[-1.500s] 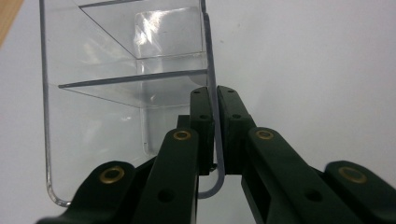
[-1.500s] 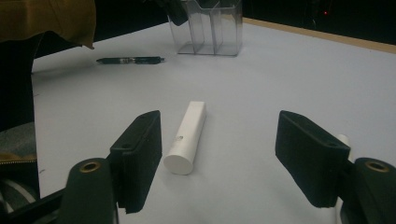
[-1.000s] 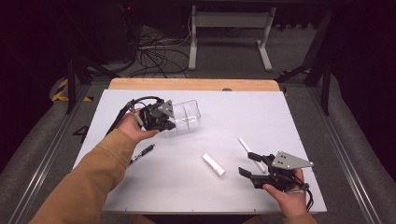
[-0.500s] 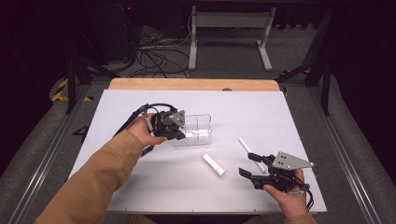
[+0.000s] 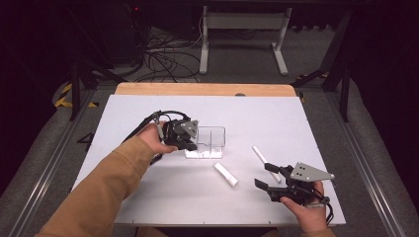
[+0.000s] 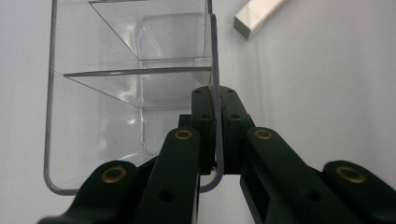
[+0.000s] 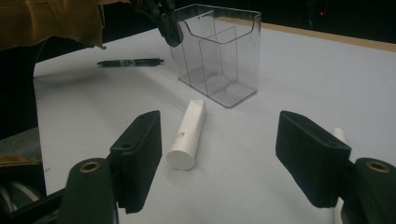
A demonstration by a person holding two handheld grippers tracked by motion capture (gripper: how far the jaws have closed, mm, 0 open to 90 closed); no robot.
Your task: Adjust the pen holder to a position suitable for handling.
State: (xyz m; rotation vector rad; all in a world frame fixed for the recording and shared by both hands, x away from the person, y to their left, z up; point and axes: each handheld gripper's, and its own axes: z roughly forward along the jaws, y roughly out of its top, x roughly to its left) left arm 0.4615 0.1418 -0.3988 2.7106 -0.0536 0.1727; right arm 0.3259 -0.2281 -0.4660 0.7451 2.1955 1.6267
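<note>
This looks like a lab or test room, not a home. A plain white table (image 5: 148, 197) stands on a grey floor (image 5: 49, 163) in a dark room, with a tangle of black cables (image 5: 163, 54) and the metal legs of a desk (image 5: 242, 34) behind it. Yellow and black tape (image 5: 63, 95) marks the floor.

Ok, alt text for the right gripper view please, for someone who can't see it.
The right gripper, jaws open, faces a short white tube lying on the white table. Beyond it stands a clear divided container, the left gripper clamped on its rim, and a black pen.
</note>
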